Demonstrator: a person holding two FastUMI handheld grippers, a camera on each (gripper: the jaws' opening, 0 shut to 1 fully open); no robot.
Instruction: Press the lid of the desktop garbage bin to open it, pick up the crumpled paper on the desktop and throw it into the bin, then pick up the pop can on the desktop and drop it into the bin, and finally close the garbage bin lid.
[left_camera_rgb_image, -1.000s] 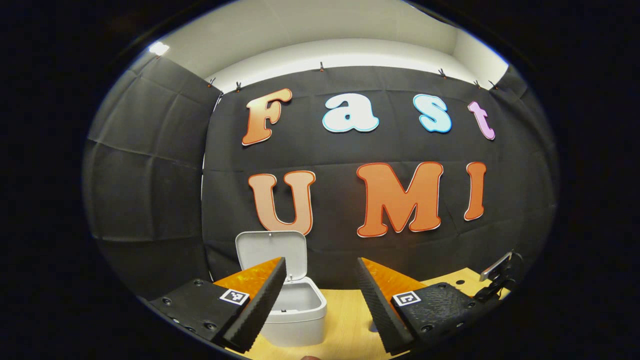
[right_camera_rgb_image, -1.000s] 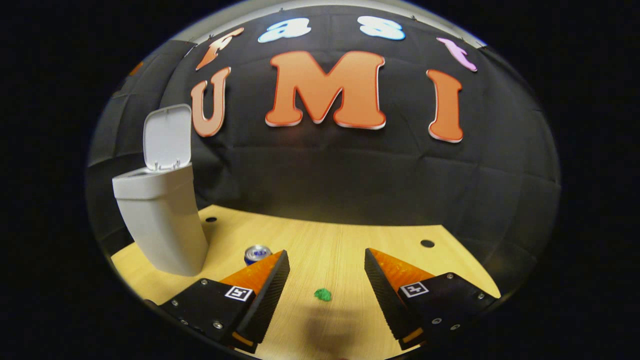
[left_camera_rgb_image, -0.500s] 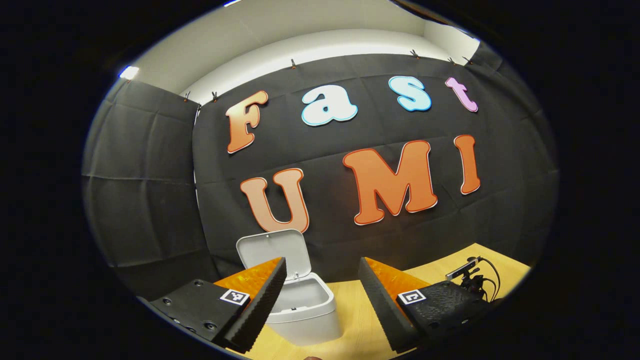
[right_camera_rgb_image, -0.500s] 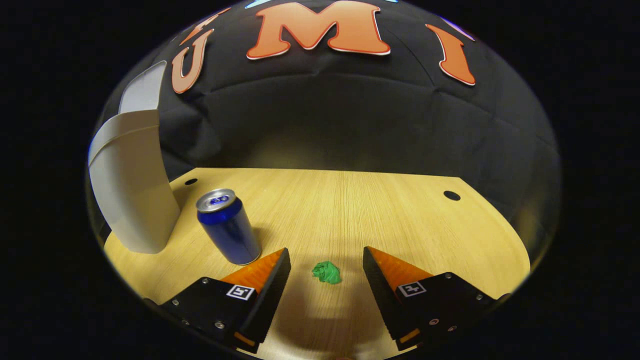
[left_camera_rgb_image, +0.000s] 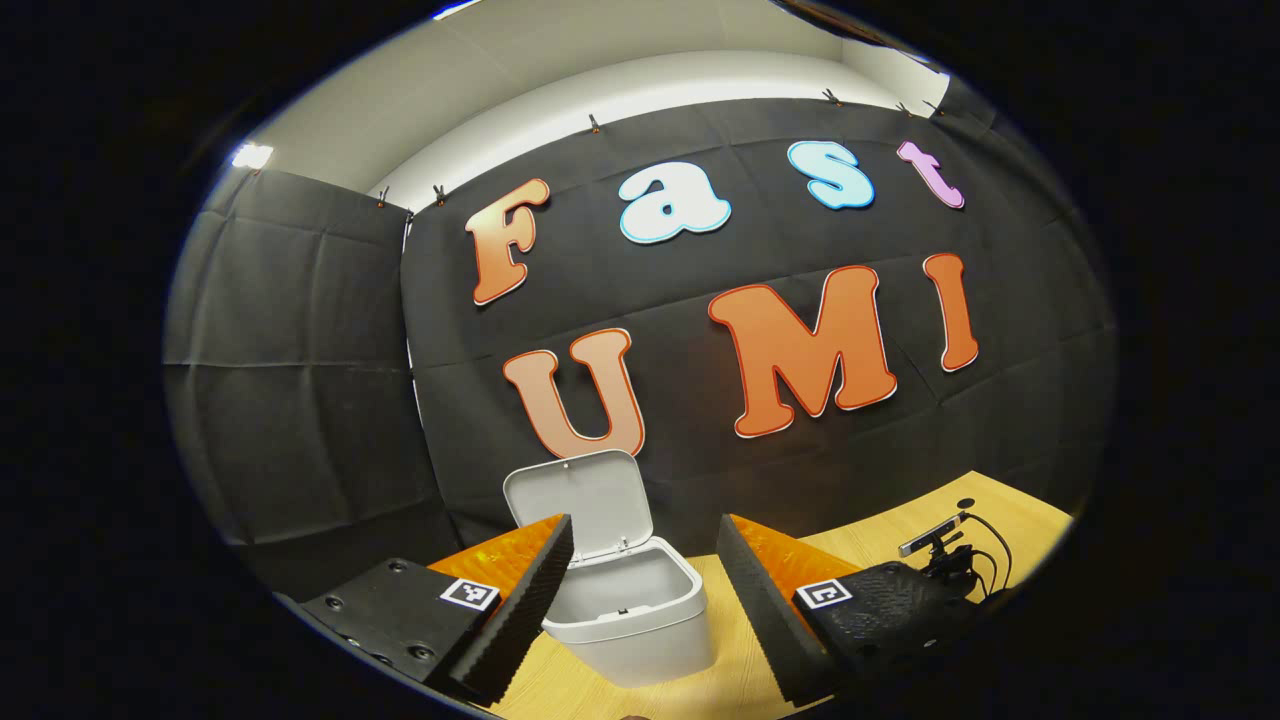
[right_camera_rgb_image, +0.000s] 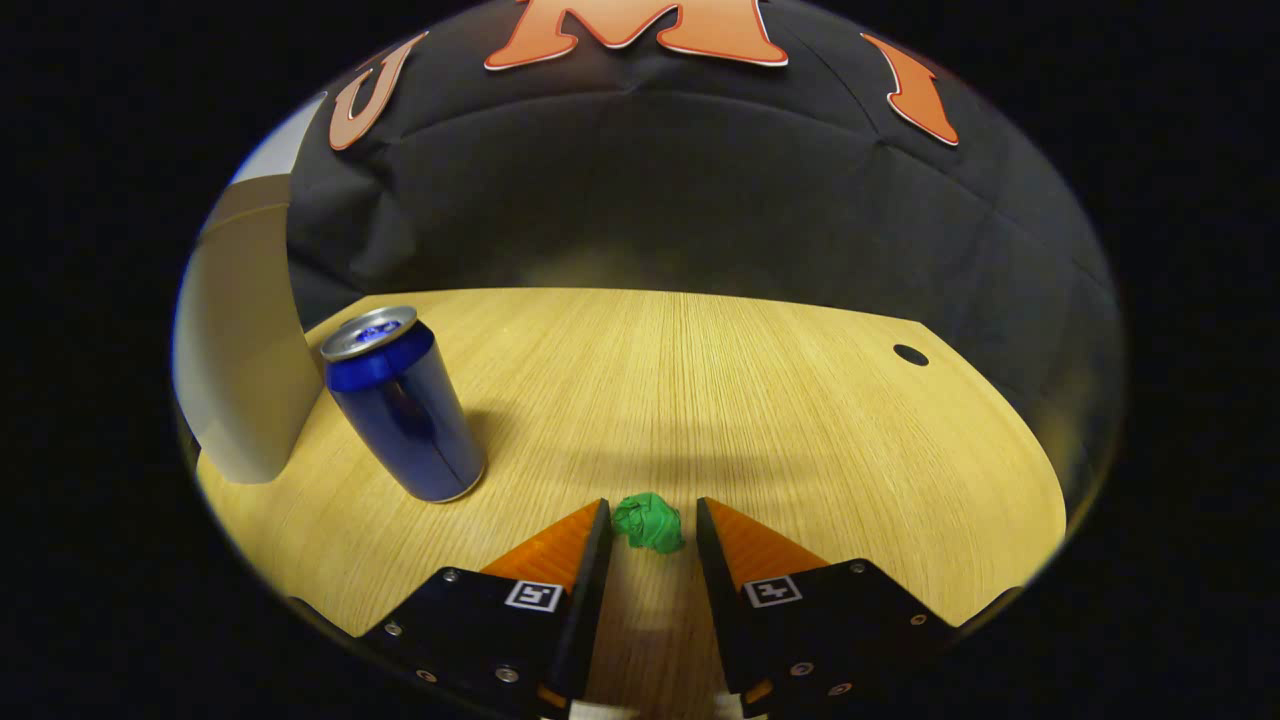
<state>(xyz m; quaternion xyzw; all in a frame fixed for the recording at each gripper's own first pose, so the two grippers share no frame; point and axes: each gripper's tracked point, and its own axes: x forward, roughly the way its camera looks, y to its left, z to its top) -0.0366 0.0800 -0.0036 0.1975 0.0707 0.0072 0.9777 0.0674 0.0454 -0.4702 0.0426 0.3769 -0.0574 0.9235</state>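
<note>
Green crumpled paper (right_camera_rgb_image: 648, 522) lies on the wooden desk (right_camera_rgb_image: 760, 400) right at the tips of the right gripper (right_camera_rgb_image: 650, 512), whose jaws stand narrow, one fingertip either side of the ball; whether both already press on it I cannot tell. Low and level to the desk is a sensible pose for pinching something so small. A blue can (right_camera_rgb_image: 402, 410) stands upright to the left, just beside the white bin (right_camera_rgb_image: 240, 340), probably next in line. In the left gripper view the bin's lid (left_camera_rgb_image: 580, 500) is tipped up and back (so the mouth is ready), while the left gripper (left_camera_rgb_image: 645, 528) hangs above with jaws wide, holding nothing.
</note>
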